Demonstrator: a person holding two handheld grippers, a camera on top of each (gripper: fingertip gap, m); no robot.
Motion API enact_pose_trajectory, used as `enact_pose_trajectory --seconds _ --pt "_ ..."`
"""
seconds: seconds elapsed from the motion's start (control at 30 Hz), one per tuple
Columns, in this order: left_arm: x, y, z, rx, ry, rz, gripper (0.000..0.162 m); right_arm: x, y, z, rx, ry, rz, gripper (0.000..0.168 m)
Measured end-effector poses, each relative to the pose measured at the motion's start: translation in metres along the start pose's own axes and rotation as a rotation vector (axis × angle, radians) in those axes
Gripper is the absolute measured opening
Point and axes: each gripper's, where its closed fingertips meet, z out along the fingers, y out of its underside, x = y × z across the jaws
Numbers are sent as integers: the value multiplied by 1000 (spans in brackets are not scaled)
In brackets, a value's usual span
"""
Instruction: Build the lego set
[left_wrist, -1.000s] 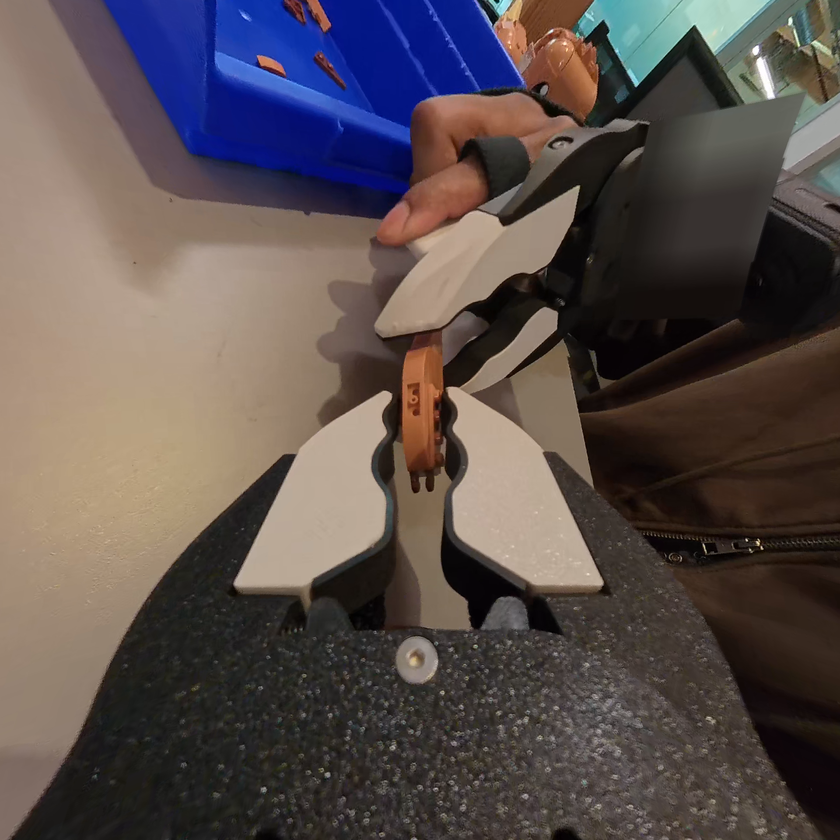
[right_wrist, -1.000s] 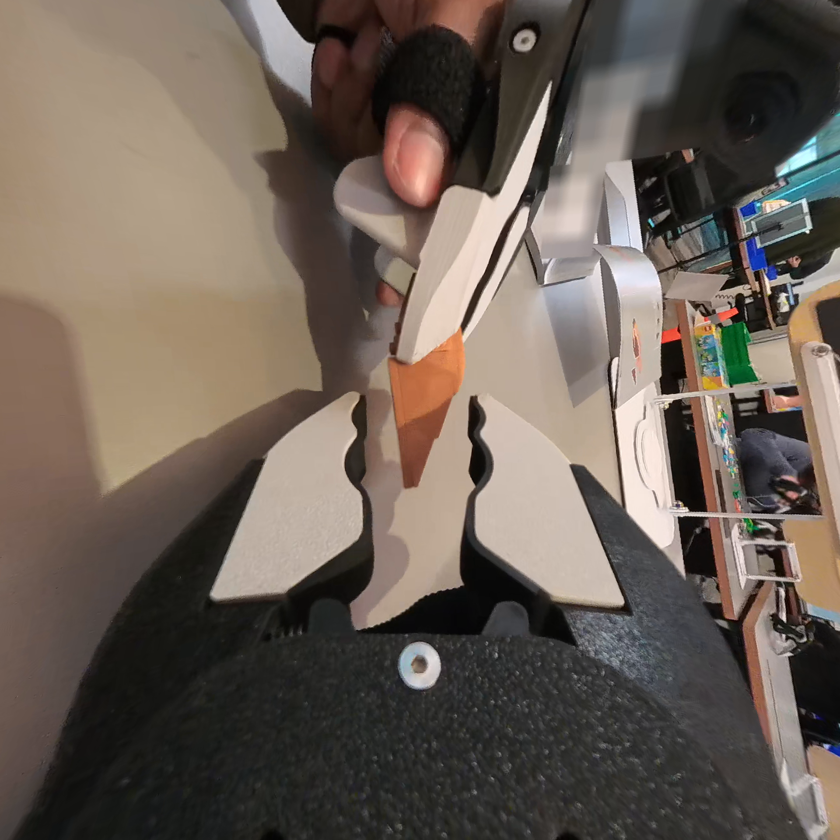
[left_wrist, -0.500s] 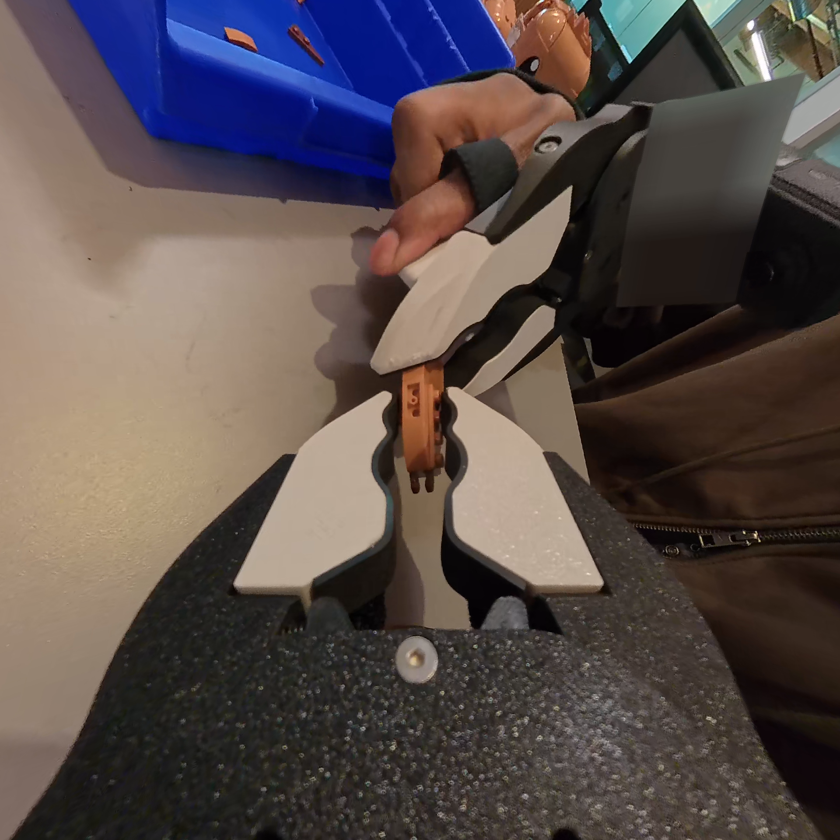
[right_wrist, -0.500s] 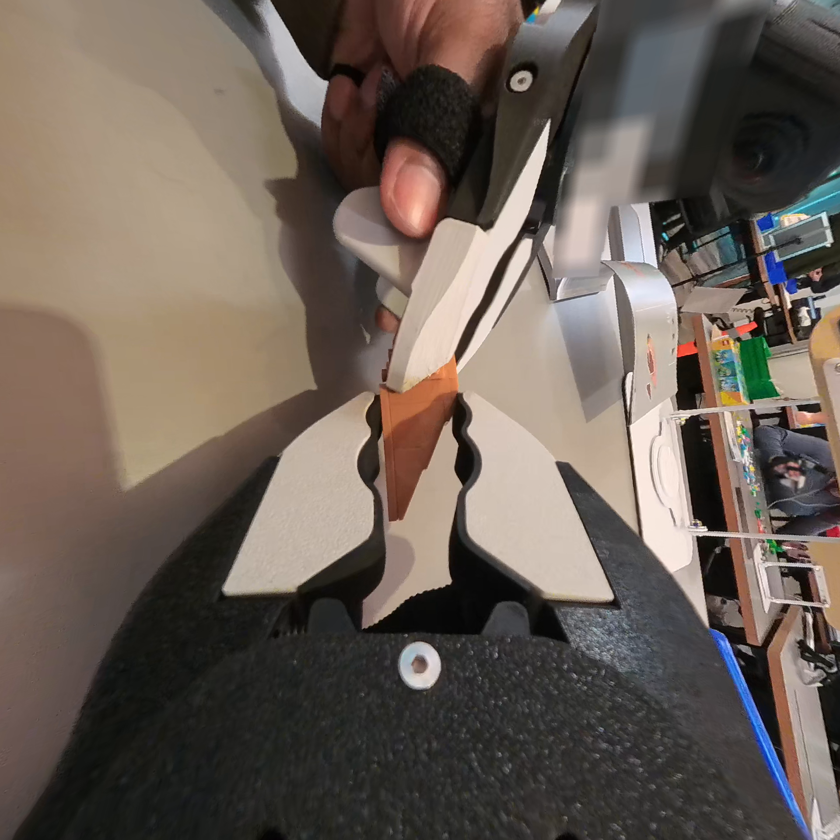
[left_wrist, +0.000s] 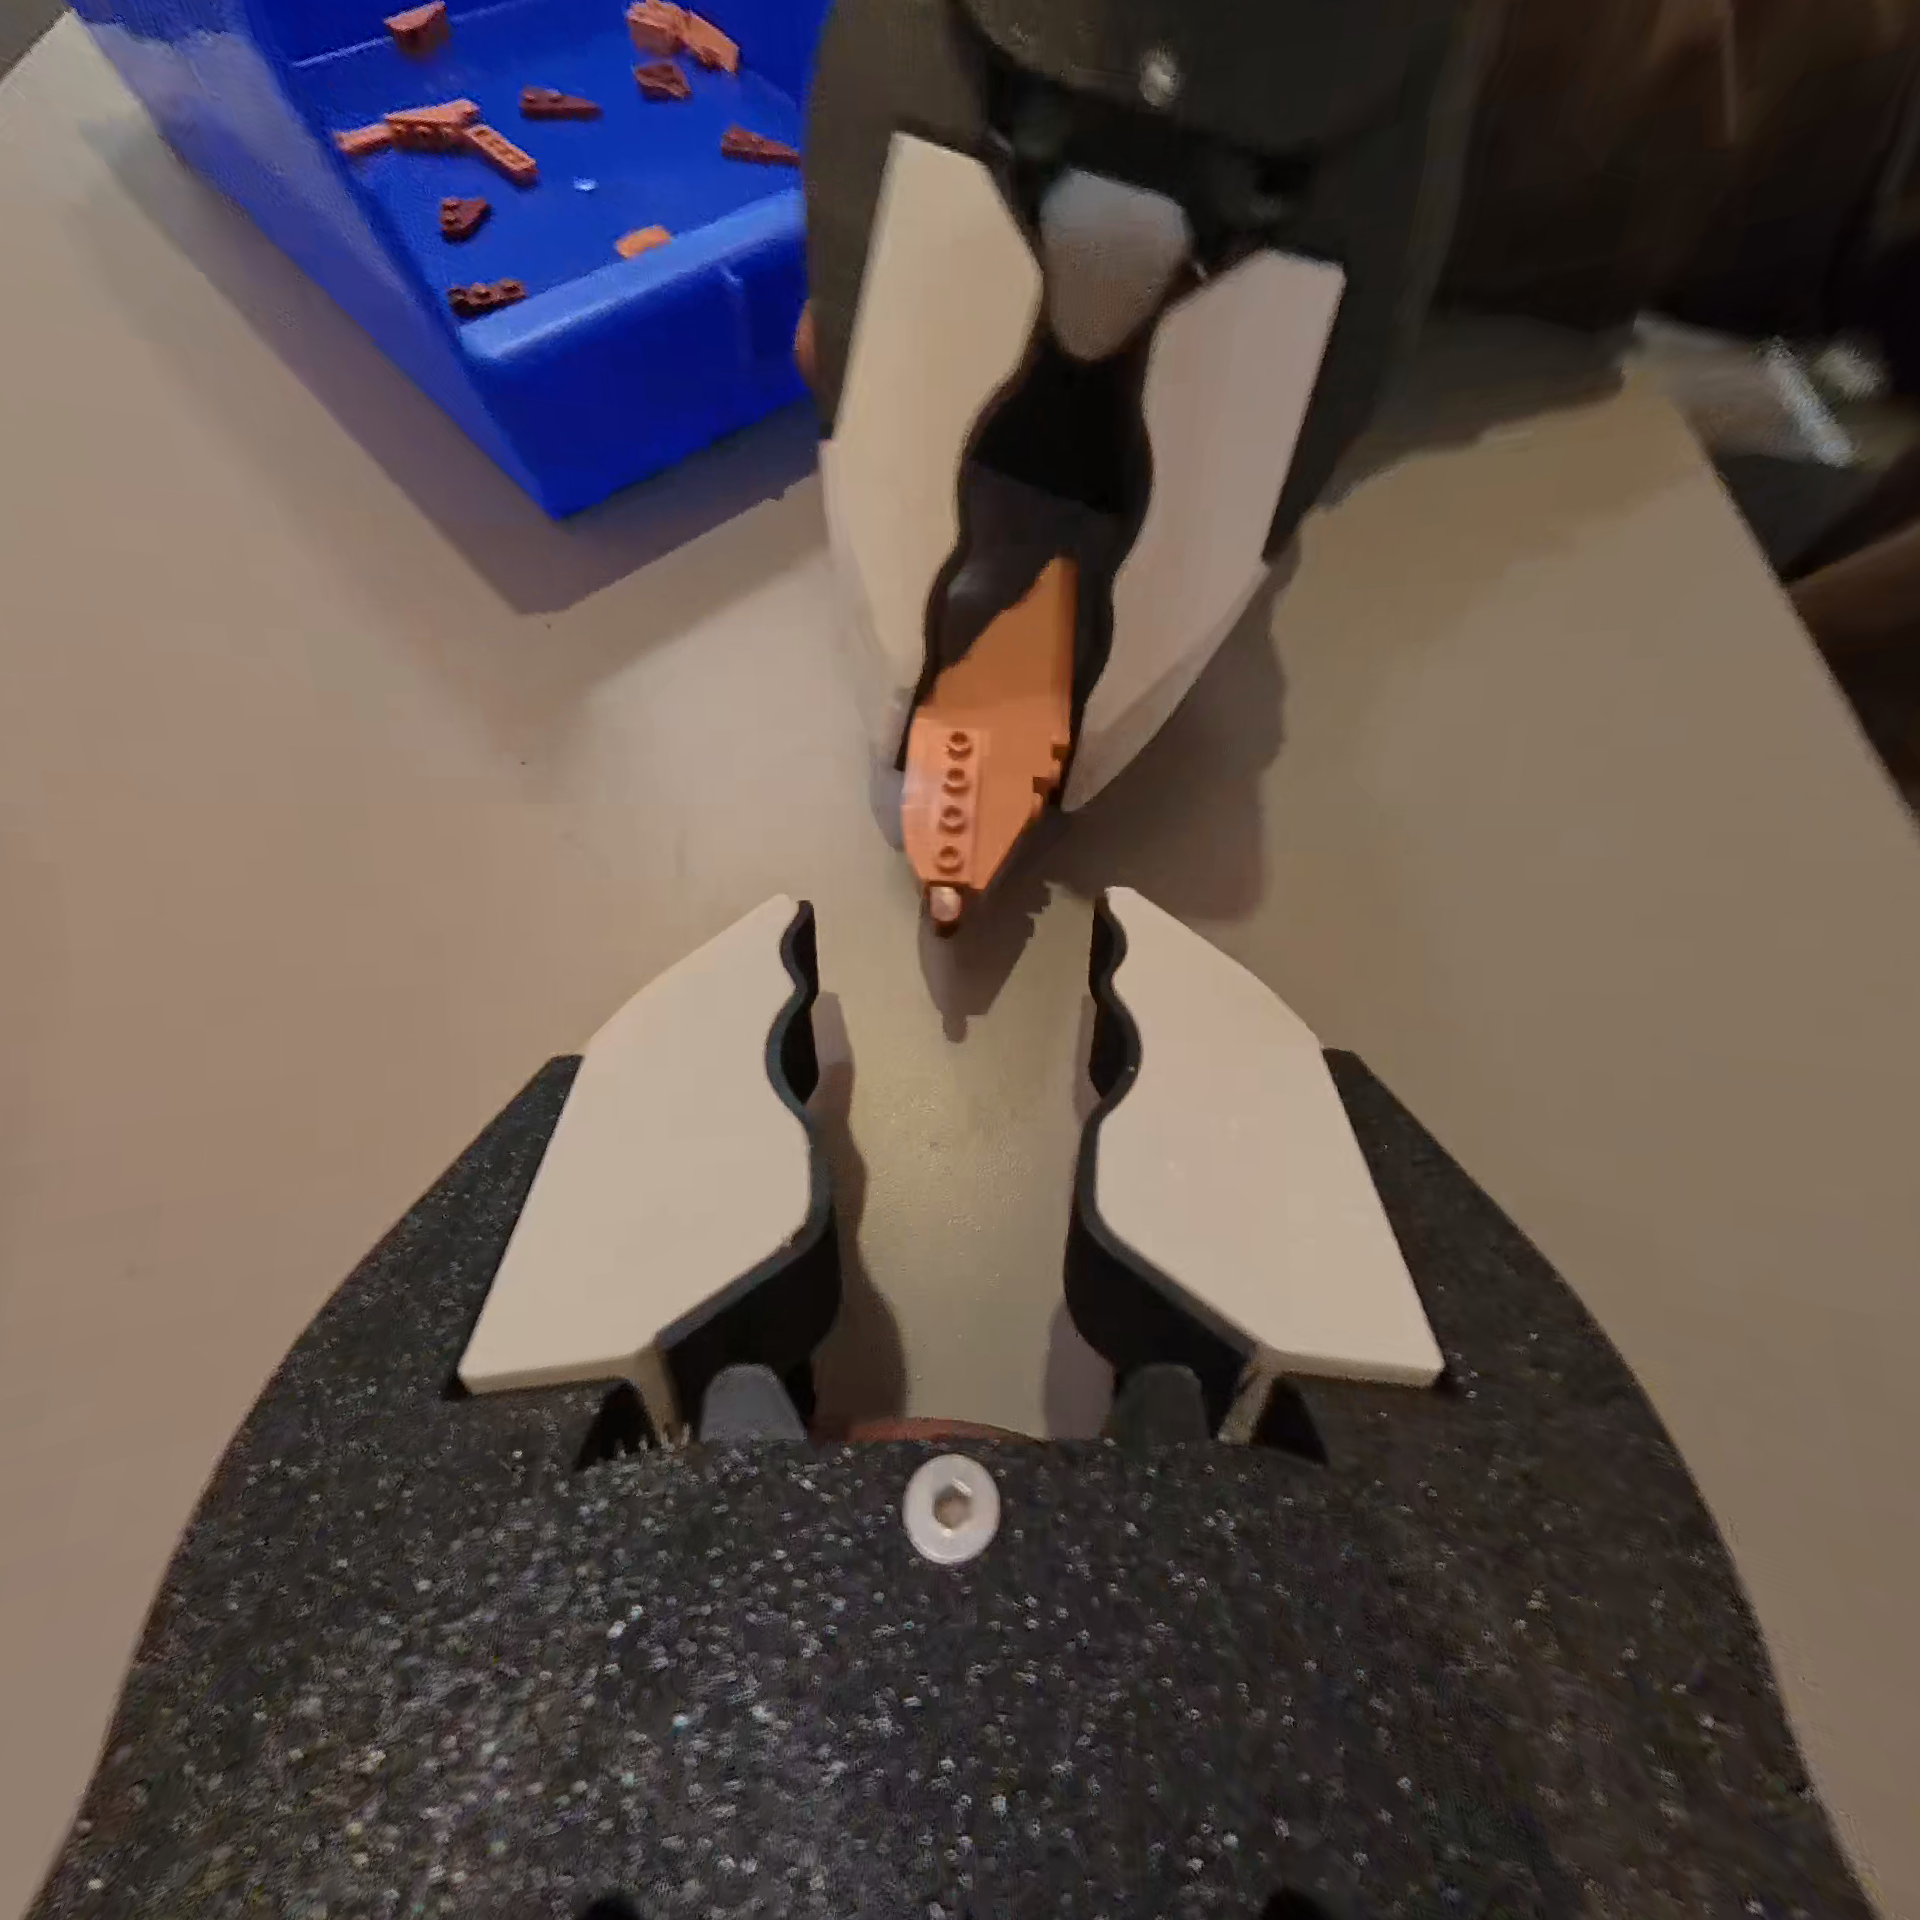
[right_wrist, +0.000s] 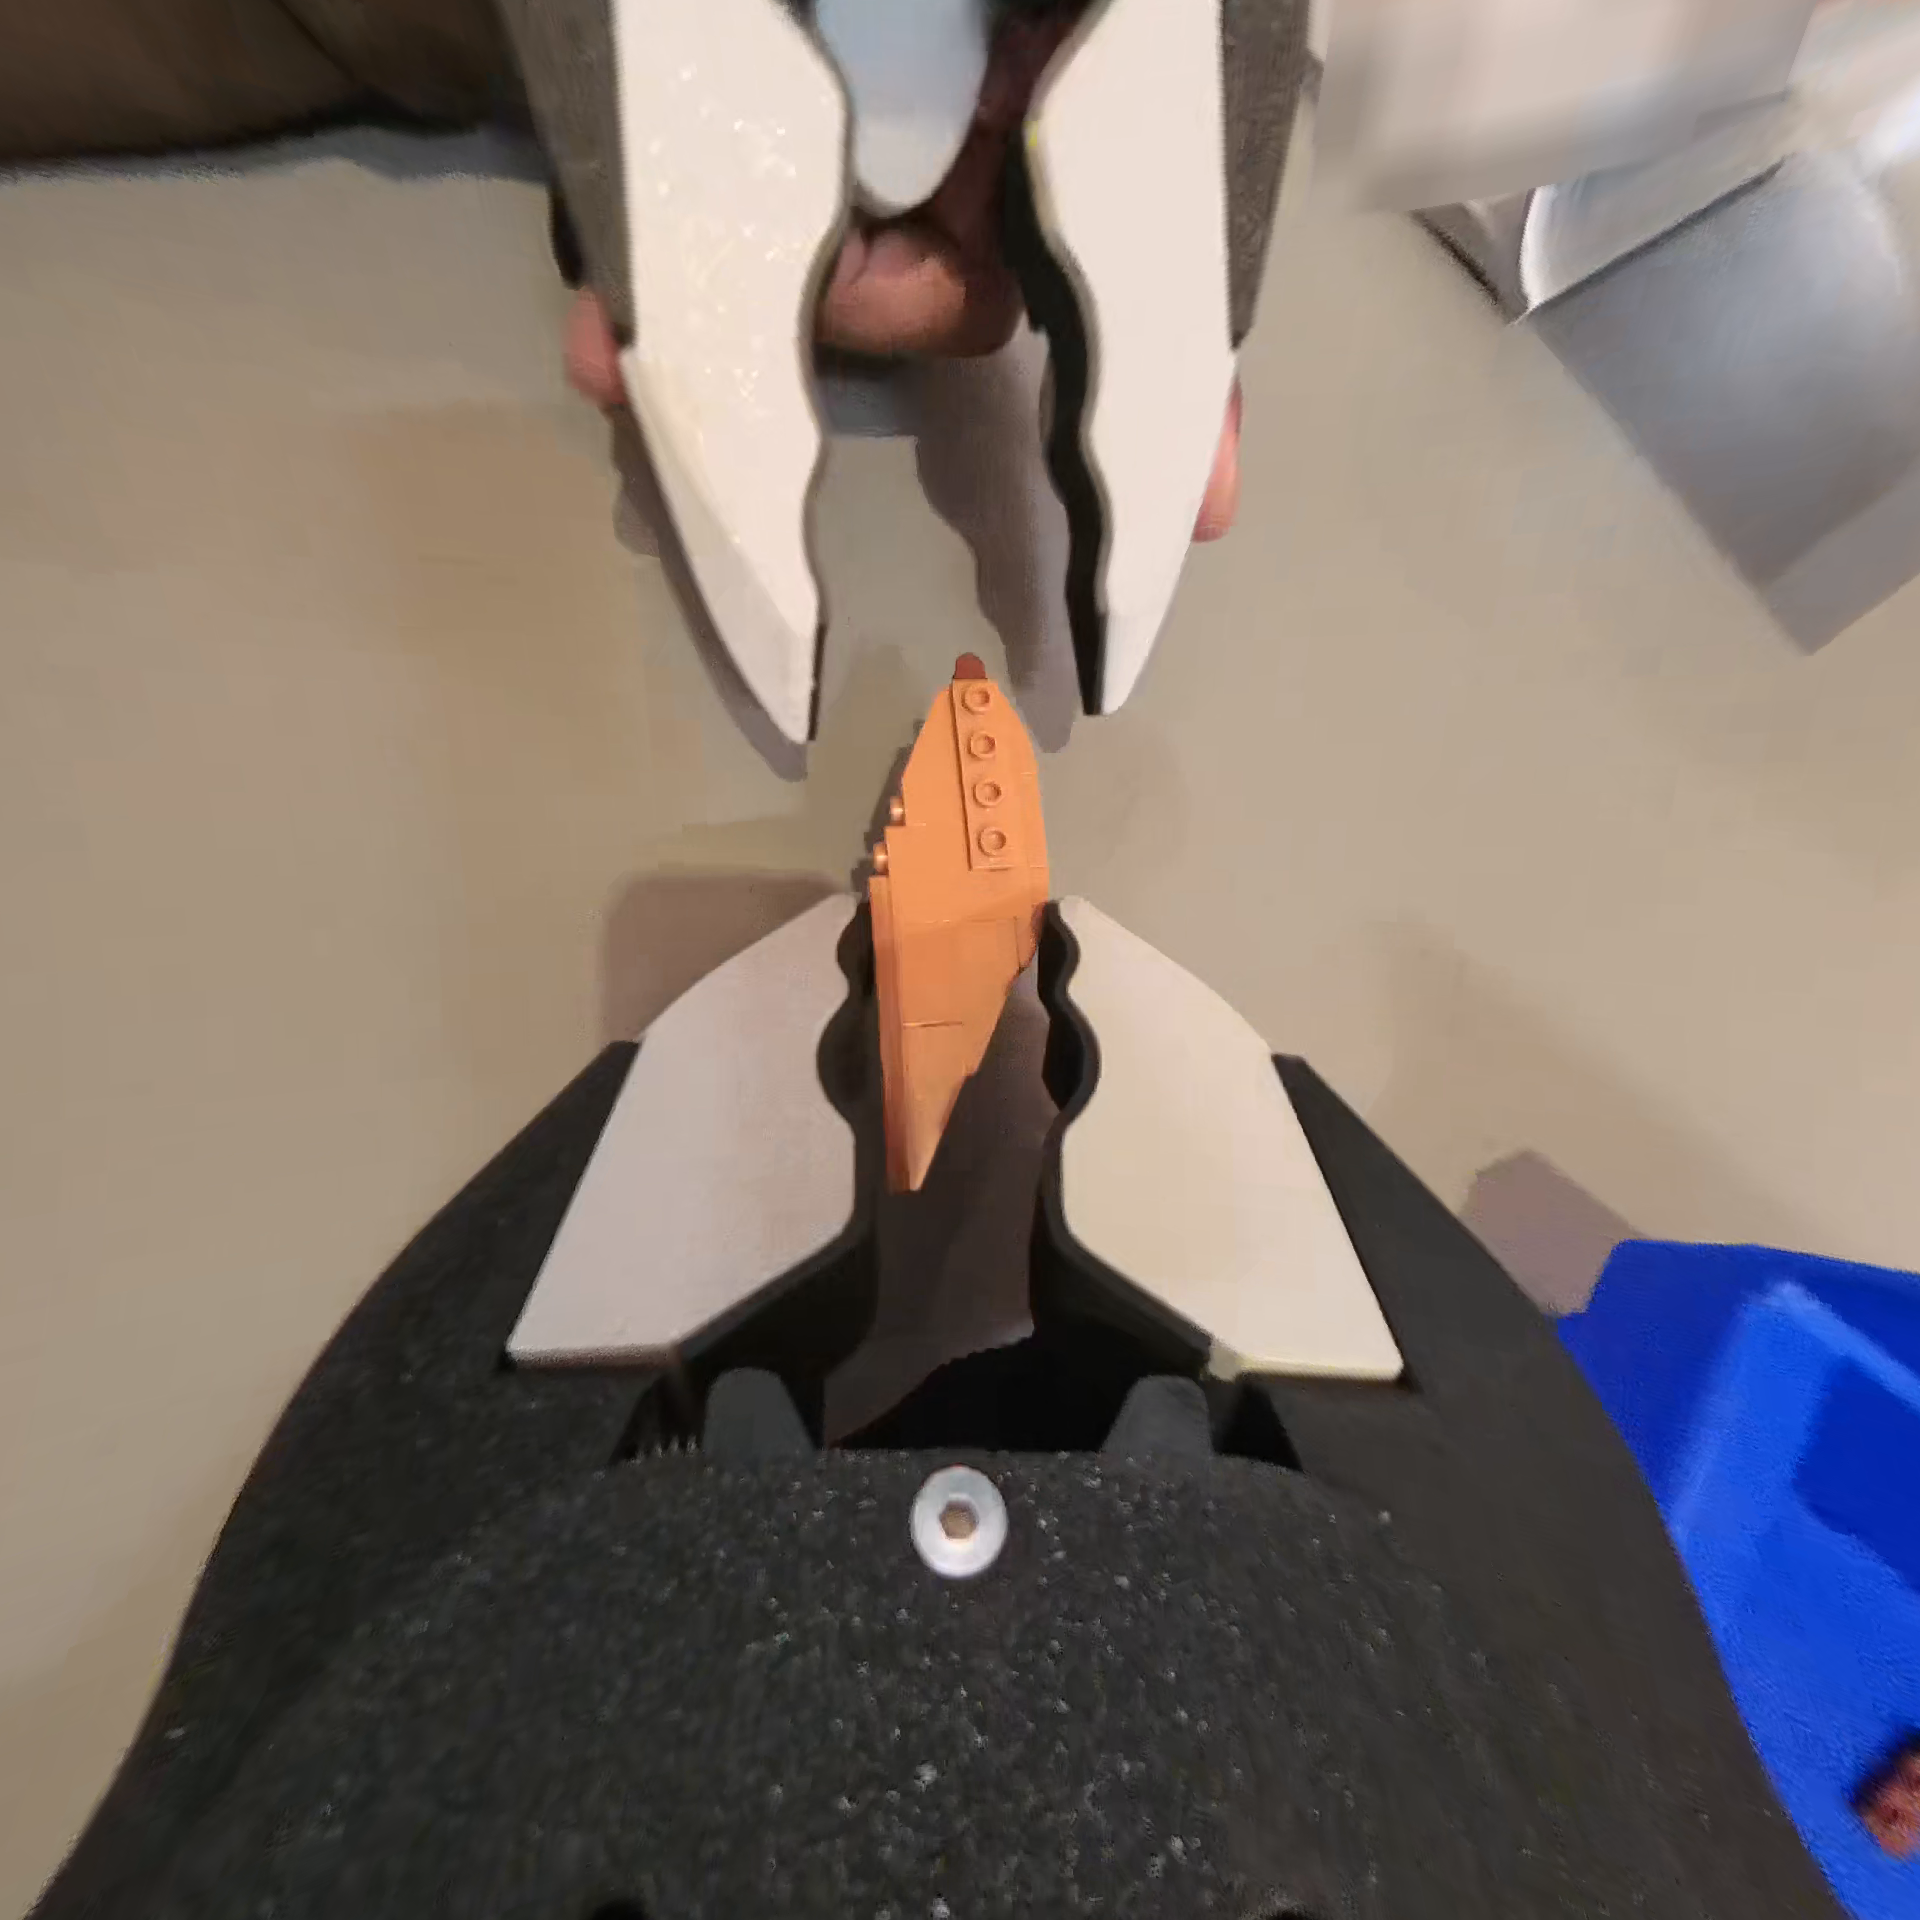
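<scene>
Right wrist view: orange wedge is clamped in right gripper, 4 studs showing, nose forward over table. Left gripper is spread, empty, just ahead. Blue bin nearby. Wedge best kept level.

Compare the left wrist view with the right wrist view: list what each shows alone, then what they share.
Only the left wrist view shows the inside of the blue bin, with loose brown pieces scattered in it, and a dark jacket behind the far gripper.

Only the right wrist view shows a grey blurred object at upper right, and fingers of a hand behind the left gripper.

Both show the orange lego assembly clamped in the right gripper, the open, empty left gripper, and the beige table.
</scene>
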Motion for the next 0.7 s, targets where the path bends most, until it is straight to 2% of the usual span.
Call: enact_pose_trajectory --seconds 0.1,0.27,0.43,0.5,0.57,0.7 --pt "0 3 7 -40 -47 135 48 -3 3 0 -12 -77 101 30" --pt "-2 0 12 -20 -156 399 30 -11 1 2 -8 -211 265 30" --pt "0 -3 14 5 -193 544 18 -13 -2 4 7 -287 365 31" --pt "-1 -3 12 13 -188 533 17 -12 -4 3 23 -301 383 31" --pt "1 1 12 -4 -133 444 17 -10 -6 4 30 -281 371 32" --pt "0 6 5 -42 -50 178 17 12 -5 -3 10 -76 185 55"
